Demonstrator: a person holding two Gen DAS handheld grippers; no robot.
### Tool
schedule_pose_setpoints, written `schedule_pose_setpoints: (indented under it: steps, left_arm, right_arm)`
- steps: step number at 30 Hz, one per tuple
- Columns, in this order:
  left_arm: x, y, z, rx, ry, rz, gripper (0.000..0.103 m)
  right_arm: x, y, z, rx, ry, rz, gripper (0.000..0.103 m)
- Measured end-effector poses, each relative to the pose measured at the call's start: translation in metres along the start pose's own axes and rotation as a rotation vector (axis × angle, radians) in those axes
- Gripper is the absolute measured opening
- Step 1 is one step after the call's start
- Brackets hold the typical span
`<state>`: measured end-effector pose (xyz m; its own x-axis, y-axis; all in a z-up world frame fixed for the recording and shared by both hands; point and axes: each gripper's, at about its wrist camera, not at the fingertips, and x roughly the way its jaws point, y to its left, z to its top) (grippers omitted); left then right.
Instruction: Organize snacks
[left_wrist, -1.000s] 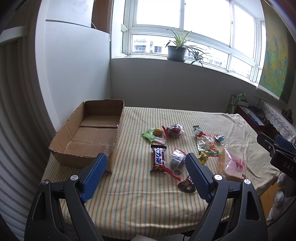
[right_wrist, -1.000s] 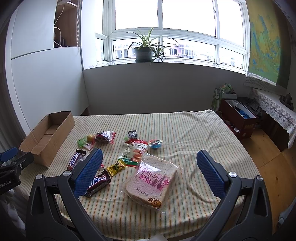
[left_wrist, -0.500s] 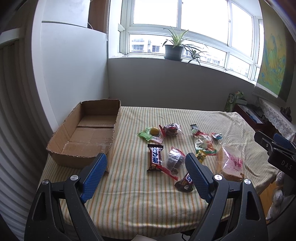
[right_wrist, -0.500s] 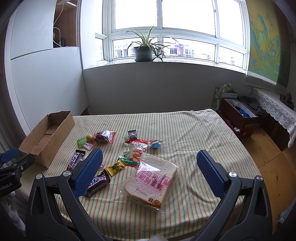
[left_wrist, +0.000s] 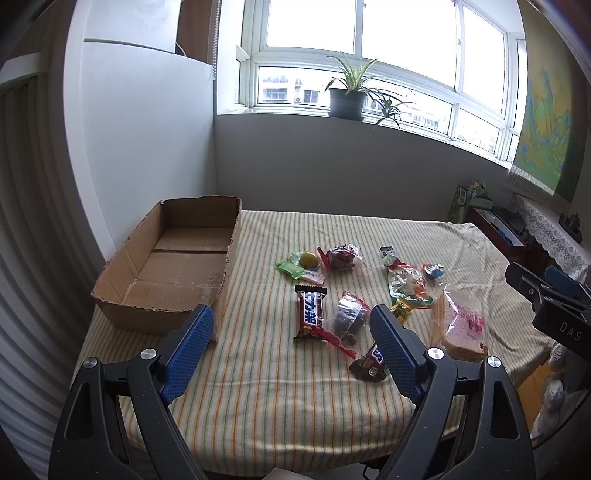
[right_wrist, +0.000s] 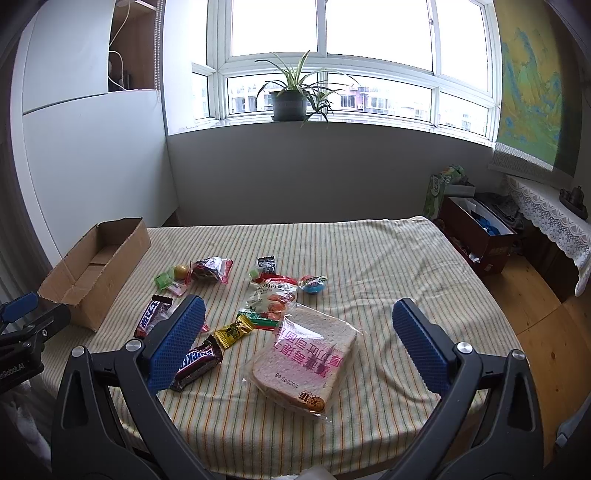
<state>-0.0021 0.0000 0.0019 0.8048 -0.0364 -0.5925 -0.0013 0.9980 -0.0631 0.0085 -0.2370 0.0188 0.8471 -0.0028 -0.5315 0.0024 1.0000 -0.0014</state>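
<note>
Several snacks lie on the striped tablecloth (left_wrist: 280, 384): a brown chocolate bar (left_wrist: 311, 310), a clear bag of dark sweets (left_wrist: 347, 321), a Snickers bar (right_wrist: 195, 363), a yellow candy (right_wrist: 233, 331), a bag of sliced bread (right_wrist: 306, 362) and a yellow ball (left_wrist: 308, 259). An open cardboard box (left_wrist: 173, 266) stands empty at the table's left. My left gripper (left_wrist: 291, 350) is open above the near edge, in front of the chocolate bar. My right gripper (right_wrist: 299, 347) is open, above the bread bag.
A red sweet bag (left_wrist: 341, 256), a blue candy (right_wrist: 312, 286) and a white snack packet (right_wrist: 269, 299) lie further back. A wall stands left of the box. A red crate (right_wrist: 480, 236) and a lace-covered shelf (right_wrist: 546, 218) are right of the table.
The left gripper has shifted slightly left, so the box and snacks sit a little further right in its view. The right gripper has barely moved. Both stay open.
</note>
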Motion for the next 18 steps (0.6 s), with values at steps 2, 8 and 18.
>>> schedule_pose_setpoints:
  steps: [2,8,18]
  left_arm:
    - [0.0000,0.0001,-0.0003,-0.001,0.000,0.000,0.087]
    - [0.0006,0.0011,-0.0007,0.000,0.002,0.001,0.087]
    - [0.0017,-0.0003,-0.0012,0.000,0.005,-0.001,0.087]
  right_arm:
    - [-0.0002,0.0000,-0.0001,0.001,0.003,0.002,0.103]
    - [0.0012,0.0021,-0.0021,-0.001,0.007,0.003,0.103]
    - [0.0023,0.0022,-0.0034,-0.001,0.009,0.003,0.103]
